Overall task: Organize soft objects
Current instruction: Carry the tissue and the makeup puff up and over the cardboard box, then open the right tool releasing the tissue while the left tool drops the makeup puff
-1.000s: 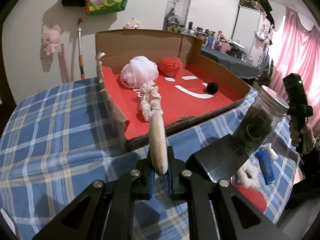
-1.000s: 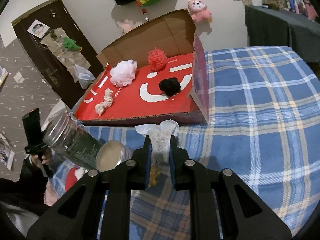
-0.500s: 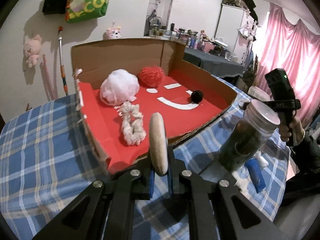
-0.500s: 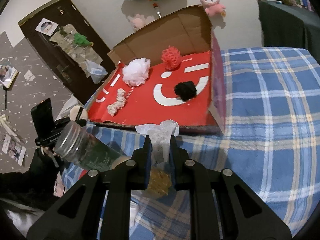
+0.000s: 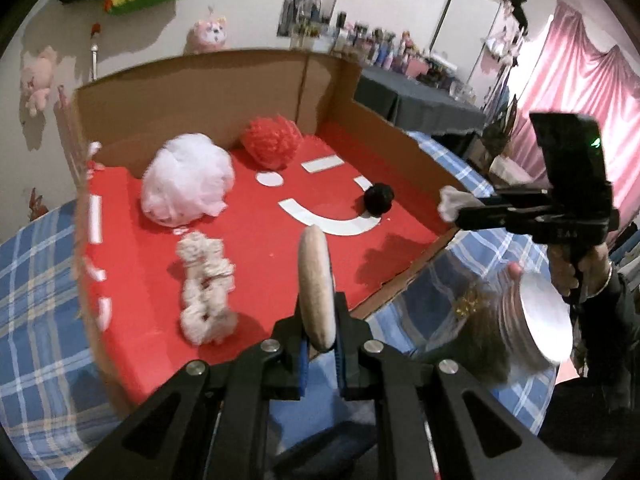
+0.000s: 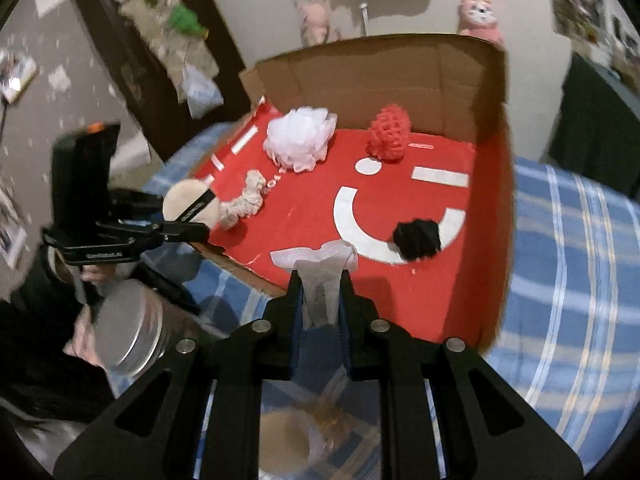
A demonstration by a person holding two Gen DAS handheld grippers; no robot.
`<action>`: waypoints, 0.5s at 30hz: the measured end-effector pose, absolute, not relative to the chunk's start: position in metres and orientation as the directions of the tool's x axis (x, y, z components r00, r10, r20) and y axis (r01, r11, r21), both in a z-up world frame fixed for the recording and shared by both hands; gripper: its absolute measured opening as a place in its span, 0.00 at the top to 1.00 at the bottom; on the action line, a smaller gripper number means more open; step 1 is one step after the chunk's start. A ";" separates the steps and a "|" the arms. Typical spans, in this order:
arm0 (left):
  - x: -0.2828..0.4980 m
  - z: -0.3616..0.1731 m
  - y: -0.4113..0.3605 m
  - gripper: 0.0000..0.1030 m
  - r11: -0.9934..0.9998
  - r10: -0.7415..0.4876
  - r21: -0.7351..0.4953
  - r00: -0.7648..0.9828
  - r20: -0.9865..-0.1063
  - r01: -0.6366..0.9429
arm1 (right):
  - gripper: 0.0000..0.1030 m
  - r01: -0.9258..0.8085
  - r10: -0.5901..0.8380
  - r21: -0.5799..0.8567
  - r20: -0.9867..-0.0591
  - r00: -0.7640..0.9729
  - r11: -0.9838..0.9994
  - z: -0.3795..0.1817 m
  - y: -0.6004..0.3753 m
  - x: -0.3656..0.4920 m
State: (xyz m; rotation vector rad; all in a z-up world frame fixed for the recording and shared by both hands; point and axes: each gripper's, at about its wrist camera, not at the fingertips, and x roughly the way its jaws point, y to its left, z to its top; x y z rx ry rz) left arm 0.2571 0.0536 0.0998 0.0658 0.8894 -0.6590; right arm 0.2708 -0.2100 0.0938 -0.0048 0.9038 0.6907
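Note:
My left gripper [image 5: 319, 350] is shut on a round beige powder puff [image 5: 316, 284], held edge-on over the near edge of the red cardboard box [image 5: 260, 236]. My right gripper [image 6: 319, 306] is shut on a white folded cloth [image 6: 320, 268], held over the box's front edge [image 6: 248, 272]. Inside the box lie a white mesh pouf [image 5: 186, 180], a red mesh pouf [image 5: 272, 142], a cream rope scrunchie [image 5: 206, 284] and a black pom-pom [image 5: 378, 199]. The right gripper also shows in the left wrist view [image 5: 456, 204], and the left gripper in the right wrist view [image 6: 200, 216].
A glass jar with a metal lid [image 5: 516, 332] lies tilted on the blue plaid tablecloth [image 5: 36, 300] right of the box; it also shows in the right wrist view [image 6: 128, 330]. The box's tall cardboard back walls [image 5: 192, 104] stand behind. Plush toys hang on the wall.
Both grippers have moved forward and up toward the box, carrying the puff and the cloth; they now hang over its front edge. The jar has dropped lower in both views.

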 end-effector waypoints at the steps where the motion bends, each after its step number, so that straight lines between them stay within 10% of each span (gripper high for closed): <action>1: 0.262 0.099 0.044 0.90 0.803 -0.496 -0.210 0.430 -0.755 0.558 | 0.86 -0.559 0.528 0.249 -0.740 0.417 0.791 0.094 -0.203 0.276; 15: 0.318 0.081 -0.023 0.89 0.821 -0.360 -0.146 0.301 -0.883 0.552 | 0.86 -0.644 0.322 0.071 -0.904 0.281 0.762 0.062 -0.143 0.329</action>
